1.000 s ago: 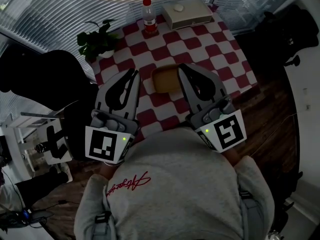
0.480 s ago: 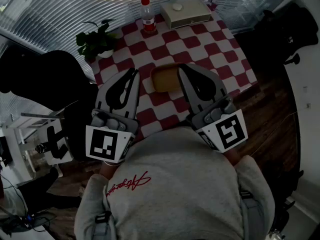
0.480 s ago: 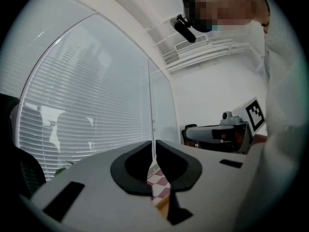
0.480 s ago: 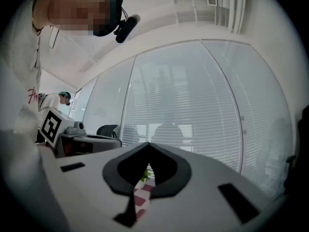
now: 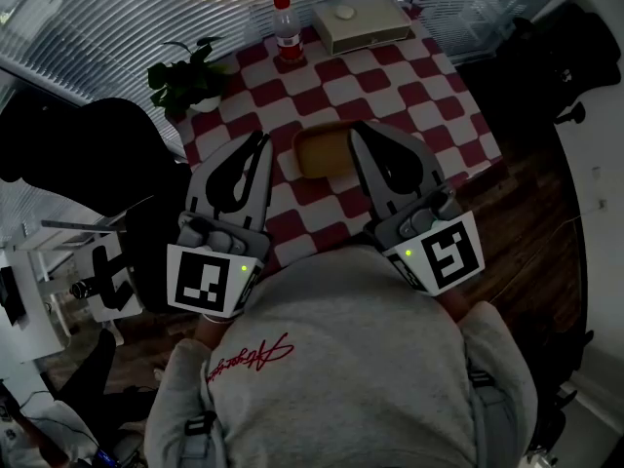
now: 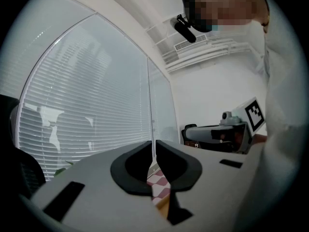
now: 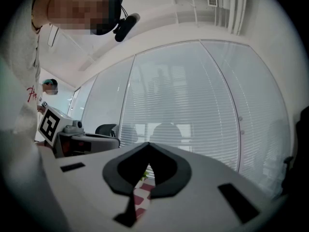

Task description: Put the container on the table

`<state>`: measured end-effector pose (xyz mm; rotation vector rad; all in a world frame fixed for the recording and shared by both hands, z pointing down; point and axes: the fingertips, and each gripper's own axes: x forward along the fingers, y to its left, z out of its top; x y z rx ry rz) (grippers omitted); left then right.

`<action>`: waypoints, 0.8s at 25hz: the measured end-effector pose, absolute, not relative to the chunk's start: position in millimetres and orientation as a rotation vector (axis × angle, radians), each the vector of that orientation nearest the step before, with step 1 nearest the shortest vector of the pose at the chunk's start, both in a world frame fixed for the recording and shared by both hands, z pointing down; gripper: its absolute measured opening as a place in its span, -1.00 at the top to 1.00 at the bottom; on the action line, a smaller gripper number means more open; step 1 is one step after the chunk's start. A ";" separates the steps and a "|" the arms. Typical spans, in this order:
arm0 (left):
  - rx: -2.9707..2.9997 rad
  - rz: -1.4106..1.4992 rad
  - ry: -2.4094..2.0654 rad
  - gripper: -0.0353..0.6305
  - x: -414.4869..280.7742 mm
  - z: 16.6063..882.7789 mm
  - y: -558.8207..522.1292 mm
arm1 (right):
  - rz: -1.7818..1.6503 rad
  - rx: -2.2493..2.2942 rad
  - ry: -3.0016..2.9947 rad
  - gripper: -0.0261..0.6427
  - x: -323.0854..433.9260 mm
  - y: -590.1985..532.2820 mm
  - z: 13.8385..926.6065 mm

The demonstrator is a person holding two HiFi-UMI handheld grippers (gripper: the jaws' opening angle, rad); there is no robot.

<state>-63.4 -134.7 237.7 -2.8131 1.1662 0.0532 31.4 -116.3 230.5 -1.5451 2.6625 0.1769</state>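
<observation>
A shallow tan container (image 5: 322, 151) rests on the red-and-white checked table (image 5: 429, 115), near its front edge. My left gripper (image 5: 262, 142) hovers just left of the container, its jaws shut with nothing between them. On the container's right side my right gripper (image 5: 355, 131) is likewise shut and holds nothing. Both point level towards the window. In the left gripper view the closed jaws of my left gripper (image 6: 153, 154) show a sliver of checked cloth below them. In the right gripper view the jaws of my right gripper (image 7: 147, 166) meet at their tips.
At the table's far edge stand a red-capped bottle (image 5: 287, 29) and a cream box (image 5: 363, 23) with a small white object on top. A potted plant (image 5: 185, 78) sits at the far left corner. Blinds cover the window behind. Dark chairs flank the table on both sides.
</observation>
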 end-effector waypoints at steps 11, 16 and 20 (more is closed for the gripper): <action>-2.826 0.057 1.154 0.79 -60.9 239.1 -135.0 | 0.176 -1.568 2.654 0.89 34.7 -115.6 230.5; -2.809 0.128 1.136 0.79 -58.2 230.5 -135.2 | 0.174 -1.569 2.656 0.89 35.8 -116.1 231.2; -2.819 0.098 1.140 0.78 -58.9 234.9 -135.6 | 0.178 -1.570 2.654 0.89 35.2 -117.2 231.1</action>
